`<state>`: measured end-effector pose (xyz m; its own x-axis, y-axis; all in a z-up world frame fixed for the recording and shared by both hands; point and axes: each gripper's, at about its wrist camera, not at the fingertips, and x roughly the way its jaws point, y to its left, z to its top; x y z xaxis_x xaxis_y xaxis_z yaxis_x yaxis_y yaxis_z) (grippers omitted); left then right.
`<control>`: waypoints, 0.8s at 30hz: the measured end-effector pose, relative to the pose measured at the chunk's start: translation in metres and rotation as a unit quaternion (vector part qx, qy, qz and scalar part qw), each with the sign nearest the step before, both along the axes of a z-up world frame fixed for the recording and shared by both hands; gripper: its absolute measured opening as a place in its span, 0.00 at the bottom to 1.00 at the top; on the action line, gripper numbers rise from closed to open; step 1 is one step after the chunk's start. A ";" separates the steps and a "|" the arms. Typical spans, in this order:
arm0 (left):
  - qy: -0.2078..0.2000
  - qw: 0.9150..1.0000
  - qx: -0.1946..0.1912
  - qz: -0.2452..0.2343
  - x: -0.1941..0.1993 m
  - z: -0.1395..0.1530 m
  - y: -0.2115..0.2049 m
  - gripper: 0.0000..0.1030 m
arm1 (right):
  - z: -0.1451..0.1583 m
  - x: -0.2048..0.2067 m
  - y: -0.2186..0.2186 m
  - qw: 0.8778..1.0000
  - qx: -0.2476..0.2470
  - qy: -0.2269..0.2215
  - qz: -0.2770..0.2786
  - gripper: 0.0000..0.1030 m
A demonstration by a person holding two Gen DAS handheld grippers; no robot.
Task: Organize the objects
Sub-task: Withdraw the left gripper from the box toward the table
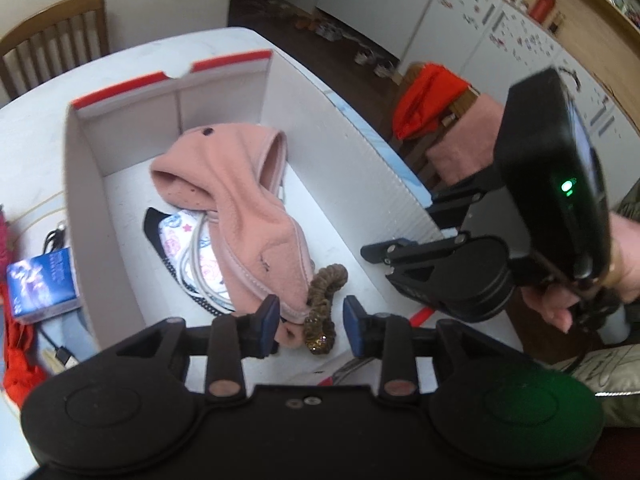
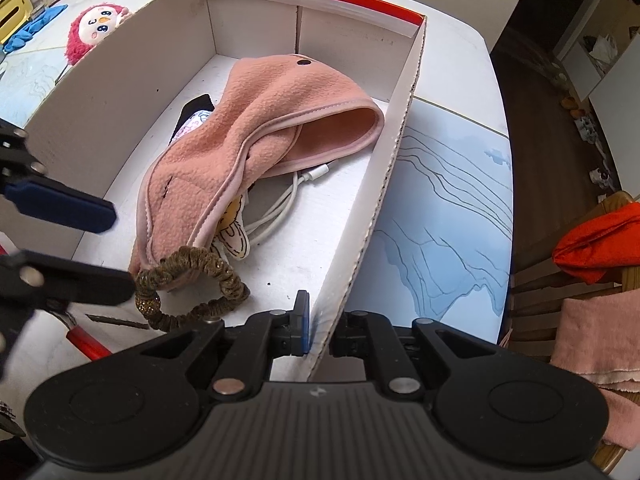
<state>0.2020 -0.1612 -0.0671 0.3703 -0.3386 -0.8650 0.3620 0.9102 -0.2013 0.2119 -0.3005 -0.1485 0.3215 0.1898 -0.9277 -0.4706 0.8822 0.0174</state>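
A white cardboard box point(image 1: 340, 140) with a red rim stands open on the table. Inside lie a pink fleece hat point(image 1: 248, 200), a white cable point(image 2: 280, 200), a patterned pouch point(image 1: 180, 232) and a brown-gold scrunchie point(image 1: 324, 300). My left gripper point(image 1: 311, 320) hangs open over the box's near end. The scrunchie lies on the box floor between its blue pads, and neither pad presses on it. My right gripper point(image 2: 322, 332) is shut on the box's right side wall point(image 2: 392, 160) near the front corner. The right wrist view shows the hat point(image 2: 260, 120), the scrunchie point(image 2: 200, 276) and the left gripper point(image 2: 118, 250).
Left of the box are a blue carton point(image 1: 40, 284), a black USB cable point(image 1: 64, 354) and red fabric point(image 1: 20, 360). A red-haired plush doll point(image 2: 96, 28) sits beyond the box's left wall. A chair point(image 2: 560, 292) with red and pink cloths stands right of the table. A red-handled tool point(image 2: 86, 340) lies near the box front.
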 end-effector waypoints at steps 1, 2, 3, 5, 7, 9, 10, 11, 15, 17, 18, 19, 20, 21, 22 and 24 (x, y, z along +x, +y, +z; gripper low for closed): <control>-0.004 1.000 0.000 0.007 -0.002 0.003 0.002 0.32 | 0.000 0.000 0.000 1.000 0.000 -0.001 0.001 0.08; -0.009 1.000 0.002 0.012 -0.004 0.005 0.004 0.32 | 0.000 -0.001 0.000 1.000 0.000 -0.001 0.003 0.09; -0.013 1.000 0.002 0.016 -0.006 0.008 0.007 0.32 | 0.000 -0.001 0.000 1.000 0.000 -0.001 0.004 0.09; -0.019 0.999 0.000 0.026 -0.009 0.013 0.013 0.33 | 0.000 0.000 -0.001 1.000 0.000 0.001 0.004 0.09; -0.023 0.999 -0.001 0.036 -0.011 0.016 0.021 0.33 | 0.000 0.000 -0.002 1.000 0.001 0.001 0.004 0.09; -0.029 0.999 0.002 0.044 -0.013 0.019 0.030 0.33 | 0.000 0.000 -0.002 1.000 0.002 0.001 0.003 0.09; -0.031 0.998 0.004 0.049 -0.014 0.021 0.035 0.33 | 0.000 0.000 -0.002 1.000 0.002 0.000 0.002 0.09; -0.034 0.998 0.006 0.053 -0.015 0.022 0.040 0.33 | 0.000 0.000 -0.002 1.000 0.002 0.001 0.002 0.09; -0.042 0.996 0.007 0.075 -0.021 0.029 0.066 0.34 | 0.001 -0.001 -0.002 1.000 0.001 0.002 -0.004 0.09; -0.048 0.995 0.012 0.088 -0.025 0.032 0.081 0.35 | 0.001 -0.001 -0.002 1.000 0.001 0.004 -0.007 0.09; -0.050 0.994 0.014 0.096 -0.027 0.033 0.088 0.35 | 0.001 -0.001 -0.002 1.000 0.001 0.004 -0.009 0.09; -0.051 0.993 0.016 0.105 -0.029 0.034 0.097 0.35 | 0.001 -0.001 -0.003 1.000 0.002 0.005 -0.012 0.08; -0.052 0.992 0.018 0.115 -0.031 0.034 0.105 0.35 | 0.001 -0.001 -0.003 1.000 0.002 0.005 -0.014 0.08; -0.053 0.990 0.020 0.126 -0.034 0.035 0.114 0.35 | 0.001 -0.002 -0.003 1.000 0.003 0.005 -0.016 0.08; -0.053 0.989 0.022 0.135 -0.036 0.034 0.123 0.35 | 0.001 -0.002 -0.003 1.000 0.003 0.005 -0.017 0.08; -0.055 0.986 0.031 0.153 -0.041 0.034 0.141 0.38 | 0.000 -0.002 -0.003 1.000 0.003 0.008 -0.022 0.08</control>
